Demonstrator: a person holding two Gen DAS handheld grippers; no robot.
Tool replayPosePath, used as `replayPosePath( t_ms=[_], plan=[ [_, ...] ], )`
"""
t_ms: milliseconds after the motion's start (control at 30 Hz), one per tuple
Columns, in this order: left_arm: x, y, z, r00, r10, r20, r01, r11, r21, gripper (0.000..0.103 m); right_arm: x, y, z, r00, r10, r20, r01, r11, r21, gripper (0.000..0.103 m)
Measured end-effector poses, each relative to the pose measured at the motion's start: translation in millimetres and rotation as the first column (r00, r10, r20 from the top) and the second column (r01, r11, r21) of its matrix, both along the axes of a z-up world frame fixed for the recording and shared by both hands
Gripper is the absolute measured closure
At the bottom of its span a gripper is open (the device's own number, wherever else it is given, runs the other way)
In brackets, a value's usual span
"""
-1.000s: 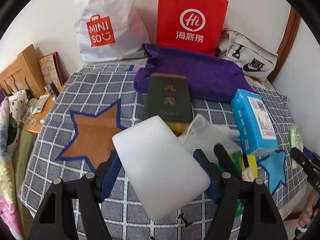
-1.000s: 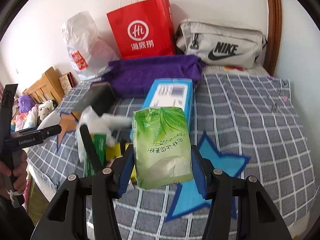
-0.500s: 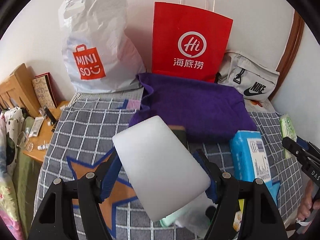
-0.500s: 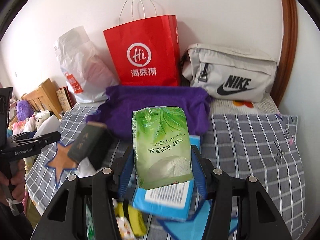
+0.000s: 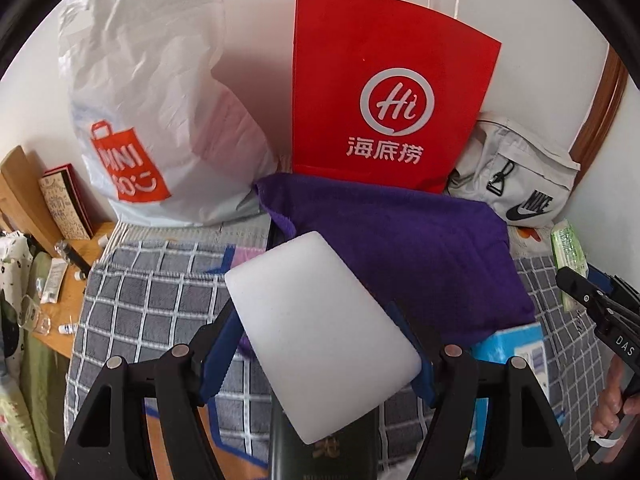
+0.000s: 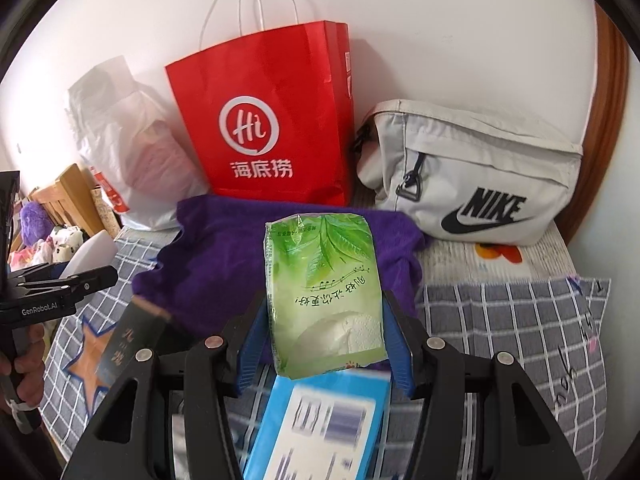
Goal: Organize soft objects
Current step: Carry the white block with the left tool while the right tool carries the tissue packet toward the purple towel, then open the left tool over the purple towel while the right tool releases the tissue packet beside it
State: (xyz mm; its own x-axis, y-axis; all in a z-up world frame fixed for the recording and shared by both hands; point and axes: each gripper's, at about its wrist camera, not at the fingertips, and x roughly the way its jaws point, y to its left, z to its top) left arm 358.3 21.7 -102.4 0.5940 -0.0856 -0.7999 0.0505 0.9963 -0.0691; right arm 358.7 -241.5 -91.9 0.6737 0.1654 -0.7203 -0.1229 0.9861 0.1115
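My left gripper is shut on a white foam block, held tilted above the checked bedspread, just short of the purple towel. My right gripper is shut on a green tissue pack, upright above the blue tissue box and in front of the purple towel. The green pack and the right gripper's finger show at the right edge of the left wrist view. The foam block shows at the left of the right wrist view.
Against the wall stand a white MINISO bag, a red paper bag and a grey Nike pouch. A dark book lies on the bedspread. A wooden bedside table with small items is at the left.
Both grippers have carried their loads forward over the bed toward the bags at the wall. The book and blue box have slid down and under the fingers; the bags look larger.
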Motion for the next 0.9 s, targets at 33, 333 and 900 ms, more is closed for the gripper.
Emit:
replayPosePath(
  t_ms=[33,333,900],
  plan=[
    [7,-1,-1,1.0,-0.002,-0.002,0.002,1.0,-0.003,0.032,8,0,-1,1.0,0.0,-0.008,0.0,1.0,-0.006,0.049],
    [66,-19,-13,0.998,-0.05,-0.038,0.048,0.997,-0.062,0.032,67,-3,-15,0.999,0.022,-0.04,-0.023,1.0,-0.019,0.049],
    [129,-34,-70,0.991,-0.073,-0.109,0.065,0.995,-0.077,0.03,120,-11,-89,0.978,0.052,-0.2,-0.047,0.998,0.029,0.049]
  ],
)
